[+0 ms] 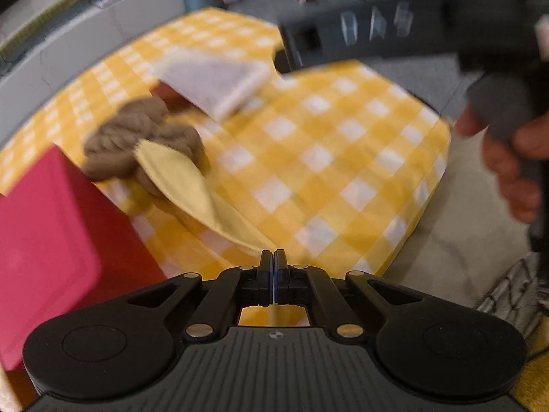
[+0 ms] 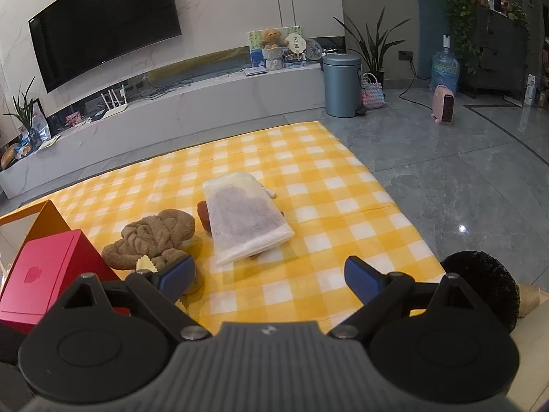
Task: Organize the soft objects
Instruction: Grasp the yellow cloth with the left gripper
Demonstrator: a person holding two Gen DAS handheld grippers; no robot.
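Left wrist: yellow cloth (image 1: 192,185) in hand-held gripper (image 1: 273,257).

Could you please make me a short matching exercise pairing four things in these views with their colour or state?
Things:
1. left tool
2. right tool
3. storage box
4. knotted plush

Descriptions:
A. brown
B. open, holding nothing
C. red
D. shut on the yellow cloth

Pairs: 1-D, 2-B, 3-C, 4-A

Yellow-and-white checks, red box

Ahead of the tongs: checked cloth (image 2: 308,213), brown plush toy (image 2: 154,237), white mesh bag (image 2: 247,219), red box (image 2: 44,274) left.
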